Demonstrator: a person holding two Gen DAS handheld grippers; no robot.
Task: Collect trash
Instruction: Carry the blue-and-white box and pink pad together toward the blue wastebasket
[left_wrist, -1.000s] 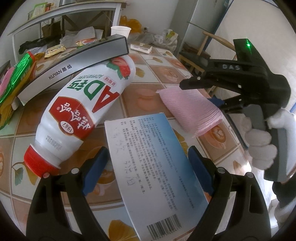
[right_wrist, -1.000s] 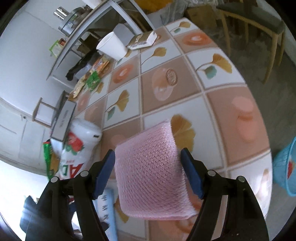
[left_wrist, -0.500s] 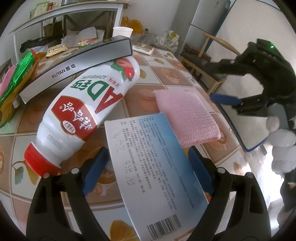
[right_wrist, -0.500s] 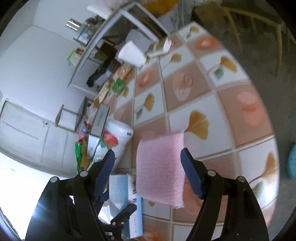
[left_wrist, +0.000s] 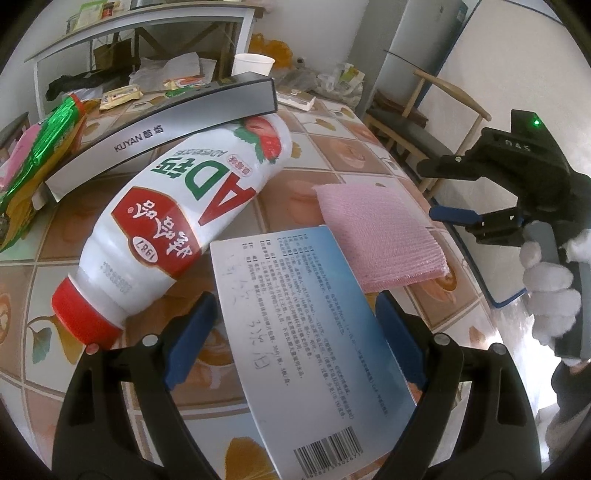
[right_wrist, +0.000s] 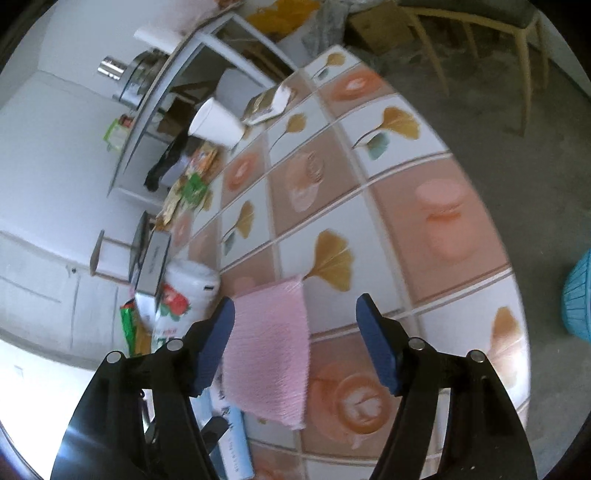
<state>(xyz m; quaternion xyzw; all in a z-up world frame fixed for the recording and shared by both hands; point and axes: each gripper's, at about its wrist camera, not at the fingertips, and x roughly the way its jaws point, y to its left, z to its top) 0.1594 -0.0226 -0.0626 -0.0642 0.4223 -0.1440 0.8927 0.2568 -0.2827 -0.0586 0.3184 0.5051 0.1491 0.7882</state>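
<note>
Left gripper: jaws wide, straddling a blue box lying on the table; pads not visibly pressing. Bottle at 10 o'clock of the box. Pink cloth at 2 o'clock. Right gripper: jaws apart, just been closing, nothing gripped; cloth lies flat by its left finger.

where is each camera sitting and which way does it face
Left wrist: on the left gripper, angled down at the table; blue box between its open fingers, a gloved hand at right.
Right wrist: on the right gripper, angled down along the table toward a paper cup; only its own fingers show.
Shared: pink cloth, bottle, blue box.
</note>
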